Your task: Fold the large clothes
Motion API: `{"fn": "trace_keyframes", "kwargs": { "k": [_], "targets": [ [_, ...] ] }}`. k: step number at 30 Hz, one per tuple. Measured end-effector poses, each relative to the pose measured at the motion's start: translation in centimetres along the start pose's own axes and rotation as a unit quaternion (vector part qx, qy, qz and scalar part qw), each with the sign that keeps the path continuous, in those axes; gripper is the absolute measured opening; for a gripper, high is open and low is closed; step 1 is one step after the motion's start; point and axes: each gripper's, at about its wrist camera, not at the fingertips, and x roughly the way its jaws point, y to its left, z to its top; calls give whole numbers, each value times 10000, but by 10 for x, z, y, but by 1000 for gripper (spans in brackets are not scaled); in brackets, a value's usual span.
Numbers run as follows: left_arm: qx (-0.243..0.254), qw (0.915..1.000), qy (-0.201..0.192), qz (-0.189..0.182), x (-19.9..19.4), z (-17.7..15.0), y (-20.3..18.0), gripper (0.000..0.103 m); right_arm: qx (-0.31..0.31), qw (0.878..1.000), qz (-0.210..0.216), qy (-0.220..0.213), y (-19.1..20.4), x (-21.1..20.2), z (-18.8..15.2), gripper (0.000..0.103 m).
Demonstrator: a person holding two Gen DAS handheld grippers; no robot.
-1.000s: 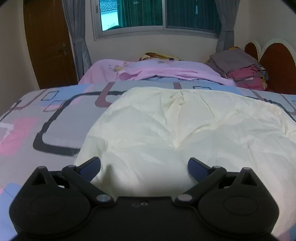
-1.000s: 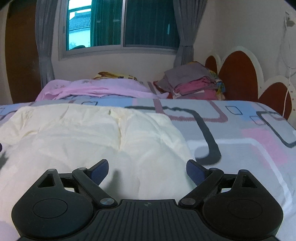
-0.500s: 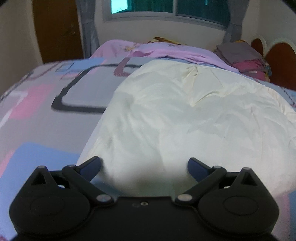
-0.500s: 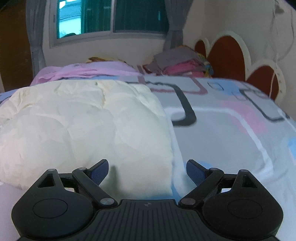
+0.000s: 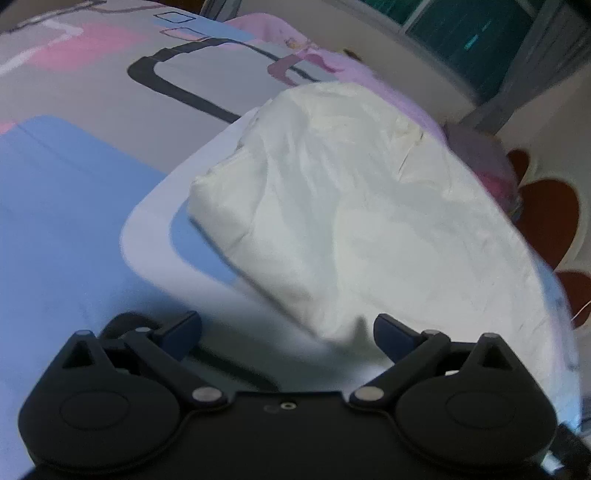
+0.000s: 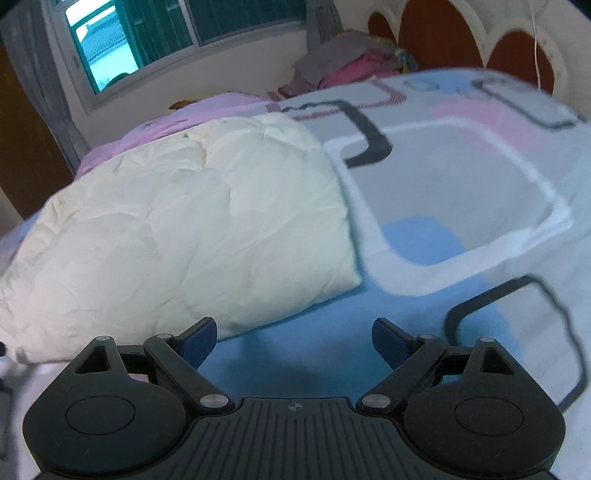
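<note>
A large cream-white garment (image 5: 354, 206) lies spread and wrinkled on the patterned bedsheet (image 5: 66, 206). My left gripper (image 5: 288, 332) is open and empty, just short of the garment's near edge, with its right finger close to the cloth. The garment also shows in the right wrist view (image 6: 177, 229), with its near right corner ahead of my right gripper (image 6: 293, 338). That gripper is open and empty over the blue part of the sheet (image 6: 480, 177), beside the garment's near edge.
A pink blanket (image 6: 192, 114) lies beyond the garment. A pile of folded clothes (image 6: 347, 68) sits by the red and white headboard (image 6: 480, 40). A window (image 6: 147, 33) with grey curtains is behind the bed.
Both grippers have pulled back toward the near edge of the garment and tilted outward. The views now look down on the garment's near corners. Both grippers stay open.
</note>
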Motion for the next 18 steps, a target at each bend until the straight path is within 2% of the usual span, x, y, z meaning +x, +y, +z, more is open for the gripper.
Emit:
{"fn": "trace_keyframes", "kwargs": {
  "k": [3, 6, 8, 13, 15, 17, 18],
  "targets": [
    [-339, 9992, -113, -177, 7, 8, 5, 97, 308, 9992, 229, 81, -3, 11, 2, 90],
    [-477, 9982, -268, -248, 14, 14, 6, 93, 427, 9986, 327, -2, -2, 19, 7, 90],
    [-526, 9976, -344, -279, 18, 19, 6, 85, 574, 9974, 420, -75, -3, 25, 13, 90],
    [-789, 9952, -476, -332, 26, 28, 9, 76, 951, 9941, 480, -198, -8, 37, 27, 90],
    [-797, 9950, -512, -319, 26, 28, 9, 67, 979, 9939, 444, -254, -7, 38, 30, 86],
    [-757, 9952, -551, -275, 27, 29, 9, 62, 980, 9939, 388, -325, -7, 38, 32, 74],
    [-759, 9952, -559, -259, 27, 29, 9, 59, 1021, 9934, 386, -342, -8, 39, 33, 72]
  ]
}}
